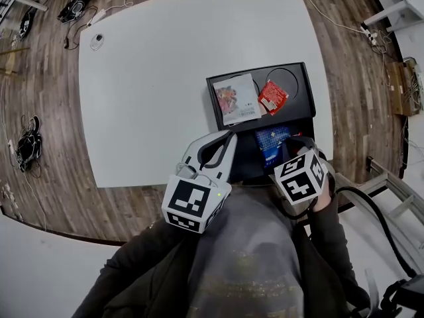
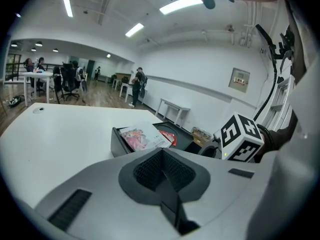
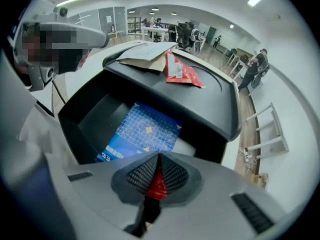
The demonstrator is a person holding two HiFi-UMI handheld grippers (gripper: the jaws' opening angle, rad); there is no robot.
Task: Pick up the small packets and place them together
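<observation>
The right gripper [image 3: 159,159] is clenching a small red packet [image 3: 158,186] and pointing down over the black tray's [image 1: 213,105] near compartment, probably to join it with the blue packet [image 1: 270,141] there. The left gripper [image 2: 162,156] is hovering at the left, clenched on nothing, out of the way.

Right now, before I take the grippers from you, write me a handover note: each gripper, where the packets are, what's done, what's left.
Left gripper: shut, empty, held back from the black tray.
Right gripper: shut on a small red packet, above the tray's lower compartment.
Packets: the white-and-pink packet and the loose red packet lie side by side on the tray's upper shelf. The blue packet lies flat in the lower compartment.
Done: two packets are together on the shelf.
Left: probably set the pinched one beside them, then fetch the blue one.
</observation>
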